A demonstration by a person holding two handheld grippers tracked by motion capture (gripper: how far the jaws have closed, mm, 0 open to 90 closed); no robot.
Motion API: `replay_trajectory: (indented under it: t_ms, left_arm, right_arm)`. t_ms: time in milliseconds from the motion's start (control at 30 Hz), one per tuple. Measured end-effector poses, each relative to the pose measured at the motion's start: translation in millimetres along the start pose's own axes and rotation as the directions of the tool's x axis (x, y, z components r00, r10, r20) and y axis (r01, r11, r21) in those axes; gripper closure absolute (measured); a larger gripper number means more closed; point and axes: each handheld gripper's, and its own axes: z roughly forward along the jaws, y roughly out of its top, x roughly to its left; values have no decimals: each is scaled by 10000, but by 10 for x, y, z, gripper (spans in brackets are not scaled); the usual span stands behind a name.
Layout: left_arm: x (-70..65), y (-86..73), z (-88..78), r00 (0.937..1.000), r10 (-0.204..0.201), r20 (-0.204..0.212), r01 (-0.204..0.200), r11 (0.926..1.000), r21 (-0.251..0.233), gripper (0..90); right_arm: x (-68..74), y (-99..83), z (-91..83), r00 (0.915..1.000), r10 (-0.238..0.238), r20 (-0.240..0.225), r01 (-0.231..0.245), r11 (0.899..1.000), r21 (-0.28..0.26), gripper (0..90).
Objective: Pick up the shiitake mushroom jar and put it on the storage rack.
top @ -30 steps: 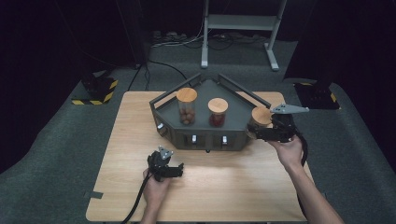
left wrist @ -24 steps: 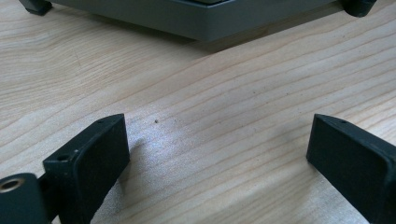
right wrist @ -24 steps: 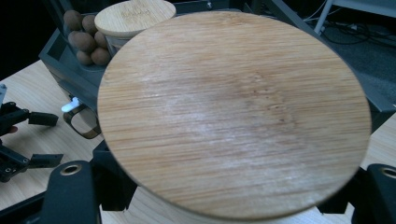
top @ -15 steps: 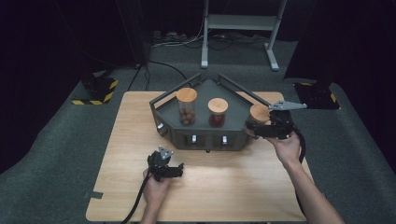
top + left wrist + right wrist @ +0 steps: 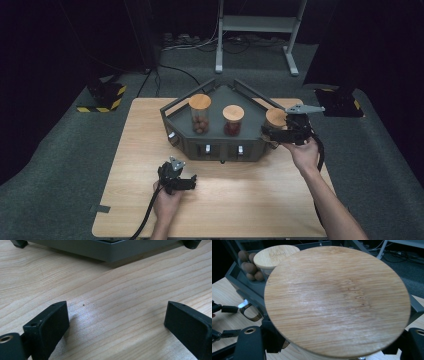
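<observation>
A dark grey tray [image 5: 220,150] stands at the back of the wooden table [image 5: 145,135]. It holds a jar of brown balls [image 5: 199,114] and a jar with reddish contents [image 5: 233,120], both with bamboo lids. At the tray's right end my right gripper [image 5: 270,133] is shut on a third jar [image 5: 276,119], just under its lid. That round bamboo lid [image 5: 337,300] looms large in the right gripper view, with a black jaw on either side below it. My left gripper [image 5: 186,181] rests on the table in front of the tray, open with bare wood between its pads [image 5: 116,315].
The tray's front wall [image 5: 107,251] lies a short way ahead of the left gripper. Small handles line the tray's front [image 5: 207,149]. Beyond the table are grey carpet, a metal stand [image 5: 255,30], cables and a black-and-yellow block [image 5: 102,97].
The right gripper and its jar have shifted slightly up and to the left. The left gripper has stayed where it was.
</observation>
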Motion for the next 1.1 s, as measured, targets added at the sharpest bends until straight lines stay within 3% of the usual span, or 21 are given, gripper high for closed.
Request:
replay_trajectory:
  t_ms: [1100]
  left_arm:
    - [-1, 0, 0, 10000, 0, 0, 0, 10000, -1, 58]
  right_arm:
    - [-63, 115, 206, 9991, 23, 432, -30, 9999, 161, 252]
